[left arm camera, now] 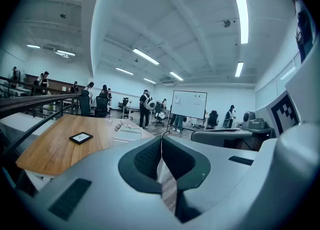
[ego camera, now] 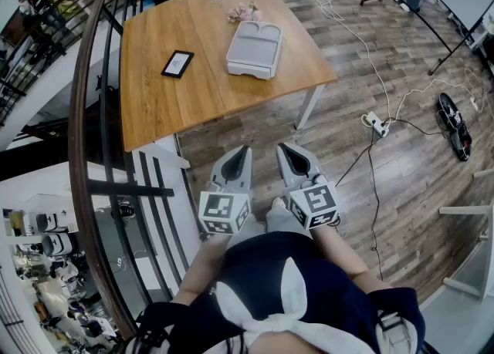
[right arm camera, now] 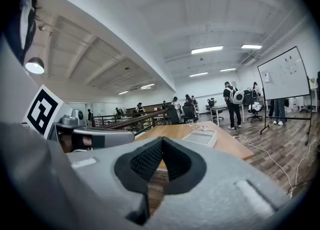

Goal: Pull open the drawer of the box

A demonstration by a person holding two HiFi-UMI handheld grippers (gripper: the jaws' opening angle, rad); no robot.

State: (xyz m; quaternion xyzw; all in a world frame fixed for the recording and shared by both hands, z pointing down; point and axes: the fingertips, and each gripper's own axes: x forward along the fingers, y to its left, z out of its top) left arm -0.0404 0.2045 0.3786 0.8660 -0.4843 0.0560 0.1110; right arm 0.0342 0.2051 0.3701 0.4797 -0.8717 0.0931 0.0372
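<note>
Left gripper and right gripper are hovering clenched, empty; the box is lying well beyond their fingertips, whiteboard writing unreadable.

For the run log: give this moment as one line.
left tool: shut, empty | right tool: shut, empty | box: on table, untouched | tools: held short of table

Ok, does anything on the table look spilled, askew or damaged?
Nothing stands out. The grey box sits flat on the table, the black device flat beside it; only a power strip lies on the floor.
</note>
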